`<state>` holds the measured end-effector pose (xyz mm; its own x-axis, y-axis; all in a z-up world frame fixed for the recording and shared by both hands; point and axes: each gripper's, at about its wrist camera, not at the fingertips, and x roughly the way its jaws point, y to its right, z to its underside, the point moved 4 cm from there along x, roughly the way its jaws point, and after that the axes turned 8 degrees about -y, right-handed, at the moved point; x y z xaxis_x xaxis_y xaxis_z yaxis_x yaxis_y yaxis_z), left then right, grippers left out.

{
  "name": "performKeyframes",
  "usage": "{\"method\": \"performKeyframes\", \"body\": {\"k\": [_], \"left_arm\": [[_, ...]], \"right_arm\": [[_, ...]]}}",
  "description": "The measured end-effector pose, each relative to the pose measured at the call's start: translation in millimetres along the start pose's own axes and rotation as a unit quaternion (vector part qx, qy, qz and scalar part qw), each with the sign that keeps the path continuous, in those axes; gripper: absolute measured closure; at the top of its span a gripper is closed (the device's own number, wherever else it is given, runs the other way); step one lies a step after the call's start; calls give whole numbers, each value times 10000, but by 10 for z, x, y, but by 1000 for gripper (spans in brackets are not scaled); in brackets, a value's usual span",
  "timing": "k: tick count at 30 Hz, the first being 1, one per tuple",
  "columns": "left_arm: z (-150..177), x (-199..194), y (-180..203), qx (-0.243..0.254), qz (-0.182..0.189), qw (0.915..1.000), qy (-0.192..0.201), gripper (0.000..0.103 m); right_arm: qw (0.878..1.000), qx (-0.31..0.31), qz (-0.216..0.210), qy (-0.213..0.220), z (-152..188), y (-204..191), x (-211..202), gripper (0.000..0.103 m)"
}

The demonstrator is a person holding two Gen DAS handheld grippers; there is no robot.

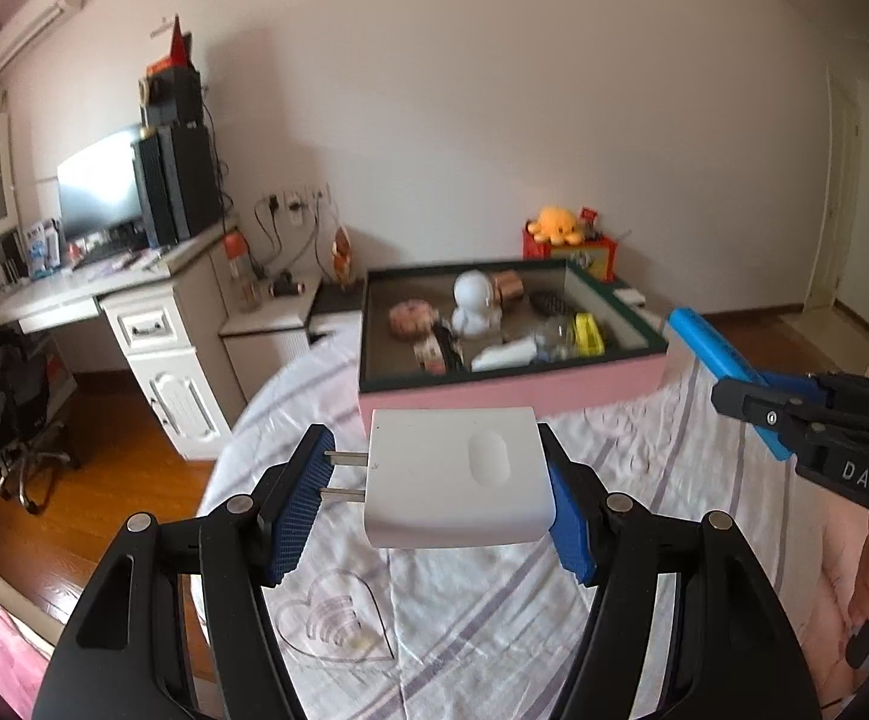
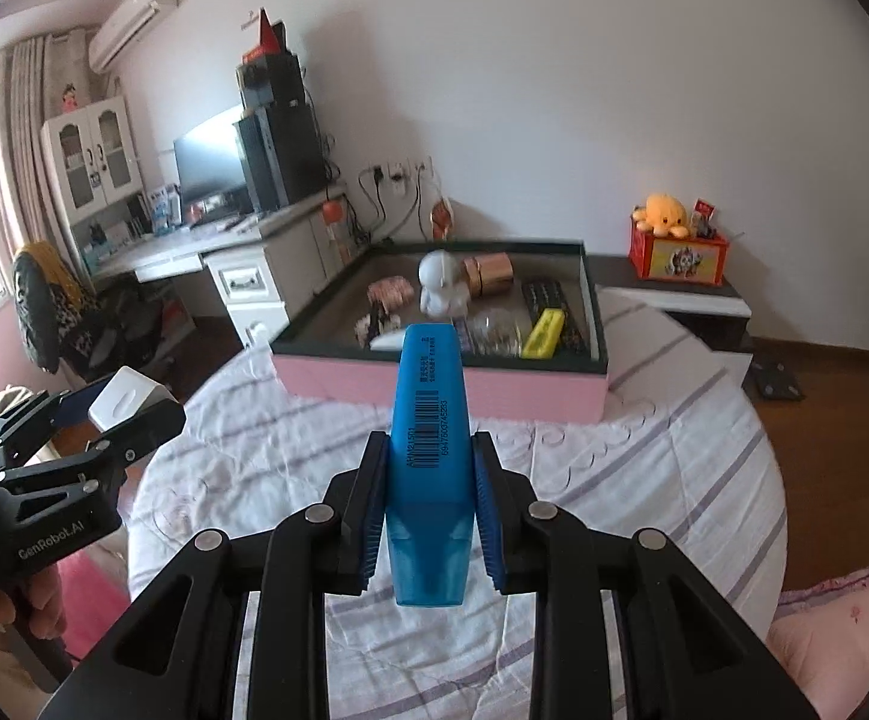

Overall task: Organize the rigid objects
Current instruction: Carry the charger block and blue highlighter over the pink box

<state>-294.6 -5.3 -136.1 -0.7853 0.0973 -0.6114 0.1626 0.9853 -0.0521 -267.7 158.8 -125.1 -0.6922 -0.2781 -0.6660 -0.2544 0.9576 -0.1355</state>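
Note:
My left gripper (image 1: 434, 480) is shut on a white plug adapter (image 1: 458, 474), its two metal prongs against the left pad and its flat back against the right pad. It hangs above the striped bed sheet, short of the pink box (image 1: 512, 393). My right gripper (image 2: 429, 504) is shut on a blue highlighter (image 2: 428, 450) that points toward the pink box (image 2: 440, 387). In the left wrist view the right gripper (image 1: 752, 408) shows at the right edge with the highlighter (image 1: 716, 354). The left gripper (image 2: 128, 414) with the adapter (image 2: 125, 399) appears at the left of the right wrist view.
The dark-rimmed box holds several items: a white figurine (image 2: 442, 288), a copper cylinder (image 2: 488, 276), a yellow item (image 2: 545, 333). A white desk (image 1: 152, 324) with a monitor stands at the left. A red box with an orange plush toy (image 2: 668, 213) sits at the right.

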Motion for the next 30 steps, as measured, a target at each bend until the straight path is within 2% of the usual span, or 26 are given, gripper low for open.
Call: {"method": "performKeyframes", "body": {"k": [8,19,22,30], "left_arm": [[-294,-106,-51,151,-233,9991,314,36],[-719,95,-160,332,-605,9963,505,36],[-841,248,-171,376,-683,9958,469,36],[-1121,960,-81,588,-386,9975,31,36]], "right_arm": [[9996,-118,-23,271,-246,18,-115,76],[9994,-266,10,209,-568,113,185,76],[9995,-284,35,131,-657,169,338,76],[9989,-334,165,-292,-864,346,913,76]]}}
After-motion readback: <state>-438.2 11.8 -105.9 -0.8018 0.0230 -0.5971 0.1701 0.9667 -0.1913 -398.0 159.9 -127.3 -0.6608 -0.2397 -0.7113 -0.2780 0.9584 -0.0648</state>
